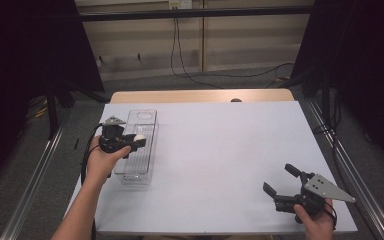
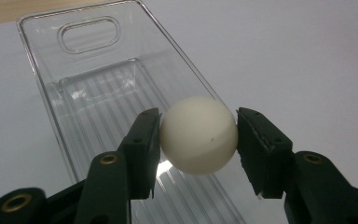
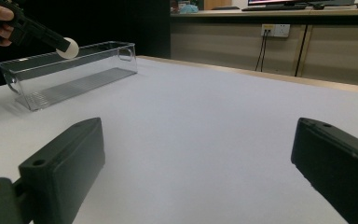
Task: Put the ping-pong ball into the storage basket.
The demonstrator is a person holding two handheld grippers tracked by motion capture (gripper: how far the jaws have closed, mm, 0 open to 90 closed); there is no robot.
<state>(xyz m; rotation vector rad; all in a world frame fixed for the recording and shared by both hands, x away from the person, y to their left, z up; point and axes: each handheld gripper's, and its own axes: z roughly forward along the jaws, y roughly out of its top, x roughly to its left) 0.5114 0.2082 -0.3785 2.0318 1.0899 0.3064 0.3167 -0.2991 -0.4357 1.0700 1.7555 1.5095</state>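
Pinched between the left gripper [image 2: 198,135], the smooth white ball [image 2: 199,135] could bounce out of the clear plastic bin [image 2: 93,88] near the table's left edge (right gripper [image 1: 279,186] spread, idle).

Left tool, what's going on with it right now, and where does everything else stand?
The left tool is shut on a white ball, holding it above the clear bin near the table's left side. The bin looks empty. The right tool sits open near the right front corner, holding nothing. The ball isn't released yet.
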